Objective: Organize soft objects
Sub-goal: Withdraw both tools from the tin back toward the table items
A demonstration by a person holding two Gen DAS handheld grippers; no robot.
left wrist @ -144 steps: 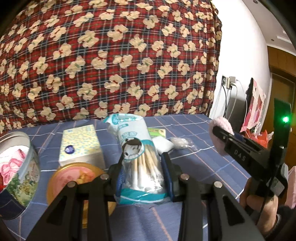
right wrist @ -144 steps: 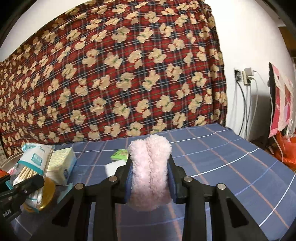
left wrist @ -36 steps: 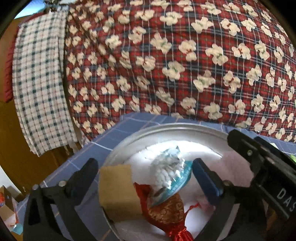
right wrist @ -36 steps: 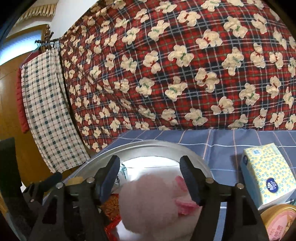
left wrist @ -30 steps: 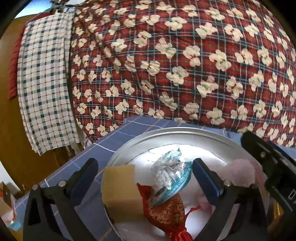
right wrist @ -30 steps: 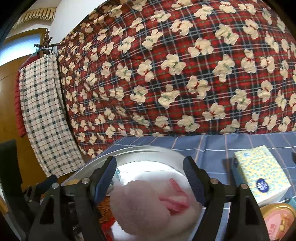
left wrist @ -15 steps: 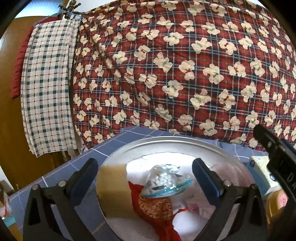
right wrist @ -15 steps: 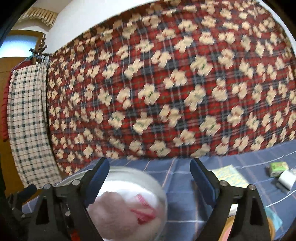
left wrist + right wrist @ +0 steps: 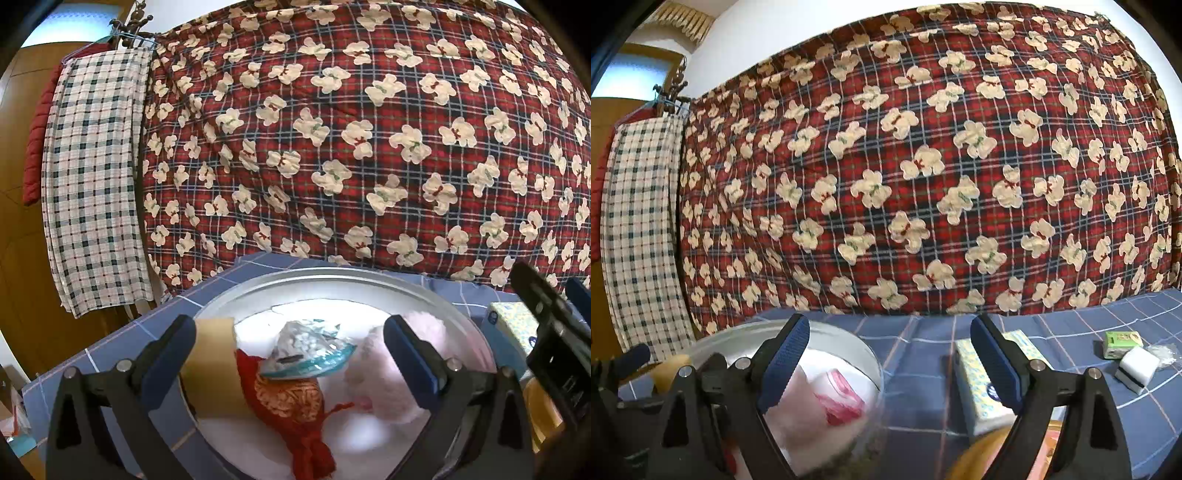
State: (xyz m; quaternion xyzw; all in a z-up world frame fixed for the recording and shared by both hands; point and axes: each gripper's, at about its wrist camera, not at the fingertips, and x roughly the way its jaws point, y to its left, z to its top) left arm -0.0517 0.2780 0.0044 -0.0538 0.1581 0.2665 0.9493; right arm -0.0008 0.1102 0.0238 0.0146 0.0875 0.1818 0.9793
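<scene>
- My left claw [image 9: 288,354] hangs spread wide over the round tin [image 9: 369,275].
- The cotton-swab bag [image 9: 310,350] and pink plush [image 9: 388,376] lie inside.
- My right claw [image 9: 890,365] gapes empty beside it.

A home bedroom: teddy-bear quilt [image 9: 923,184], hung checked cloth [image 9: 92,184], blue plaid bedsheet [image 9: 1108,387]

Silver tin [image 9: 424,291]; red-and-gold pouch [image 9: 291,402]; pink plush [image 9: 391,384]; tan sponge [image 9: 212,365]. Blue grid-lined bed sheet [image 9: 1052,328]; red plaid quilt [image 9: 923,166] with cream bears; yellow dotted tissue pack [image 9: 982,387].
</scene>
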